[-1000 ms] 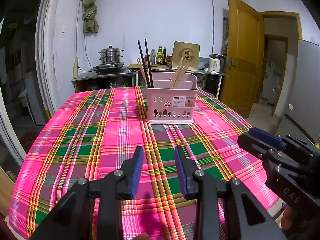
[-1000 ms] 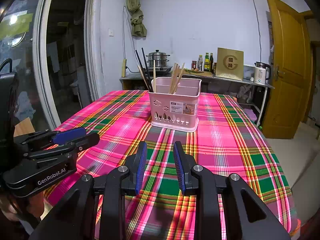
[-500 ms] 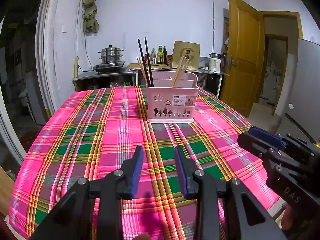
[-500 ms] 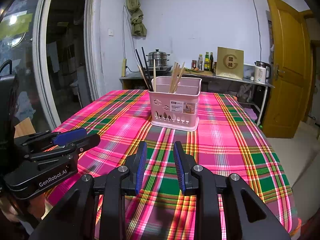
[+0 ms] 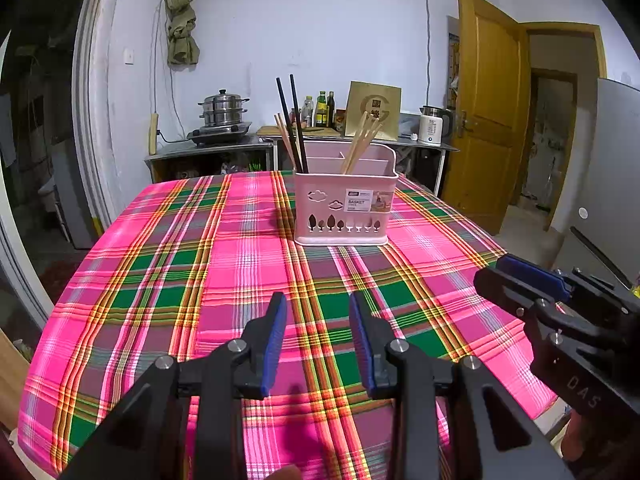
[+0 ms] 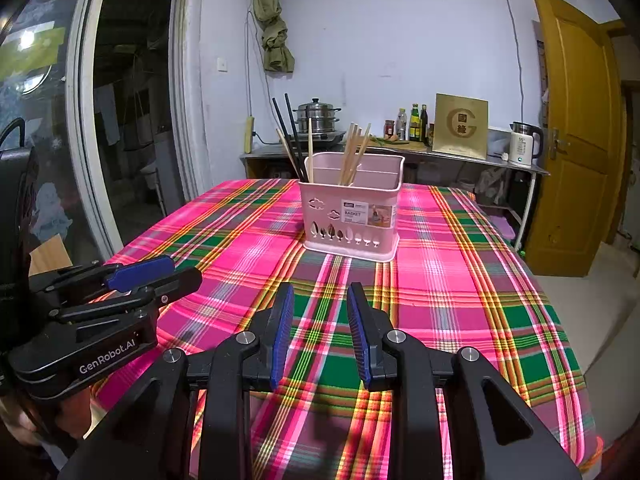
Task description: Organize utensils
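I am holding my left gripper (image 5: 318,338) and right gripper (image 6: 319,334) side by side over the desk (image 5: 168,280), well short of the pink utensil basket (image 5: 346,208); both sets of fingers are spread and gripping nothing. The black chopsticks (image 5: 294,120) and wooden chopsticks (image 5: 360,142) are leaning loosely in the basket's compartments. Reaching in crooked, I am risking knocking the light basket over or scattering the sticks. The right view is showing one upright wooden stick (image 6: 310,148) by the black pair; the left view is showing the doorway (image 5: 554,140) beyond the basket.

"BASKET" on pink holder (image 5: 346,208) label
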Available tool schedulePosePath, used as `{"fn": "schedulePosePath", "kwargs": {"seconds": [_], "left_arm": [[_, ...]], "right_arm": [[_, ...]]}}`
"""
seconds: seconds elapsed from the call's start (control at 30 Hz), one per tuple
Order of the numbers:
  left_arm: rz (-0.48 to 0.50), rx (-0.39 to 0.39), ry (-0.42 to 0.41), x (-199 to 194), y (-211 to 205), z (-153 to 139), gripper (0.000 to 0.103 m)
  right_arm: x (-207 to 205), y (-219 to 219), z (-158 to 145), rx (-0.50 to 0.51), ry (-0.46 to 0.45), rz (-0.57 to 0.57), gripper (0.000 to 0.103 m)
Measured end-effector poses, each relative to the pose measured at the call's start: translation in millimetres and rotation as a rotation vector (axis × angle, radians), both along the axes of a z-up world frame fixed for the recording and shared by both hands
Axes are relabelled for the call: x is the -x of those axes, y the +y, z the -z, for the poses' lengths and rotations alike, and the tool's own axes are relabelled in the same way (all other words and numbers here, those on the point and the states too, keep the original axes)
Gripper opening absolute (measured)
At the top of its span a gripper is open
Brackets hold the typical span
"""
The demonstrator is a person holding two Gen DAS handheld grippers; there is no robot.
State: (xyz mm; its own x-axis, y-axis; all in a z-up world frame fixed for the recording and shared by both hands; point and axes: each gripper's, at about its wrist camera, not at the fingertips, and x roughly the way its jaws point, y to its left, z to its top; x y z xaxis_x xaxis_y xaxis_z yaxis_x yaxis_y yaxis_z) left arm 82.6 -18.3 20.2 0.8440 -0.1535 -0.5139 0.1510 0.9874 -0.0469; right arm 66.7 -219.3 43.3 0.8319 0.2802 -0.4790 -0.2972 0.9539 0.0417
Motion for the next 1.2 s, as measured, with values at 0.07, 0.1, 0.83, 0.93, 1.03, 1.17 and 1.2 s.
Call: {"fn": "schedulePosePath", "kwargs": {"seconds": [0.07, 0.1, 0.83, 0.93, 1.03, 1.17, 1.2], "left_arm": [[0.0, 0.001, 0.0, -0.6, -0.7, -0.4, 0.034], [0.0, 0.001, 0.0, -0.6, -0.7, -0.3, 0.034], [-0.046, -0.037, -0.012, 2.4, 0.2, 0.2, 0.034], [-0.056, -0.041, -0.011, 2.6, 0.7, 0.9, 0.034], [-0.058, -0.044, -0.011, 3.4, 0.4, 1.4, 0.034], [-0.055, -0.049, -0.009, 3.0, -1.5, 1.8, 0.034], [-0.055, -0.05, -0.007, 3.2, -2.5, 2.2, 0.034]], "right_arm": [[0.0, 0.1, 0.0, 0.0, 0.0, 0.0, 0.028], [0.1, 0.0, 0.4, 0.0, 0.0, 0.0, 0.028], [1.9, 3.3, 2.1, 0.004, 0.0, -0.004, 0.028], [2.1, 4.0, 2.2, 0.004, 0.0, -0.004, 0.028], [2.2, 4.0, 2.2, 0.004, 0.001, -0.003, 0.028], [2.5, 5.4, 2.0, 0.004, 0.002, -0.005, 0.028], [2.4, 5.4, 1.9, 0.005, 0.002, -0.005, 0.028]]}}
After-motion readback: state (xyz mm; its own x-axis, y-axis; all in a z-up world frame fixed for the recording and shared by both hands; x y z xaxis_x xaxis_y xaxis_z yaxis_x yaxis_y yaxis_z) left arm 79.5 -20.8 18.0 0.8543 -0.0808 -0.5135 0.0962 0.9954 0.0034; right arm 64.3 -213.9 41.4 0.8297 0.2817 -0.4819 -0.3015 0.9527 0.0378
